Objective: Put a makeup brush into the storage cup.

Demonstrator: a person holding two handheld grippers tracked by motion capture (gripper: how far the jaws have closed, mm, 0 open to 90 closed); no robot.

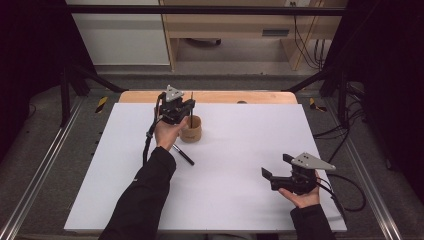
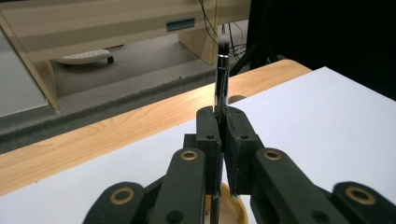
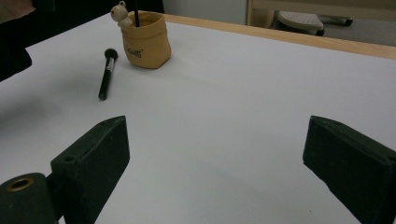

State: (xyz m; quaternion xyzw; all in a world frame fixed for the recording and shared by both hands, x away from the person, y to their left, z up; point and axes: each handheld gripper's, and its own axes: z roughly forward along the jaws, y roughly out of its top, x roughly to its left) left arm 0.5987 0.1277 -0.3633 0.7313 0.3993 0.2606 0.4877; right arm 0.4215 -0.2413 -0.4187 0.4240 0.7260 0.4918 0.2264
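Left gripper [image 1: 186, 111] is clamping 1 upright makeup brush [image 2: 222, 74] over the tan cup [image 1: 191, 131] near the table's [image 1: 240, 200] far edge, forearm reaching forward. Right gripper [image 1: 276, 167] is hovering wide-jawed by the near right corner. Second brush [image 1: 183, 155] is lying flat beside the cup.

Toward the far left of the table [image 1: 240, 200]: a small pot [image 1: 191, 131], with one brush [image 2: 221, 79] upright over it, clamped in the left gripper [image 1: 176, 109] directly above. Flat on the table just before the pot, nearer the person: a second brush [image 3: 106, 74]. Well apart, near right: the right gripper [image 1: 280, 167], jaws wide.
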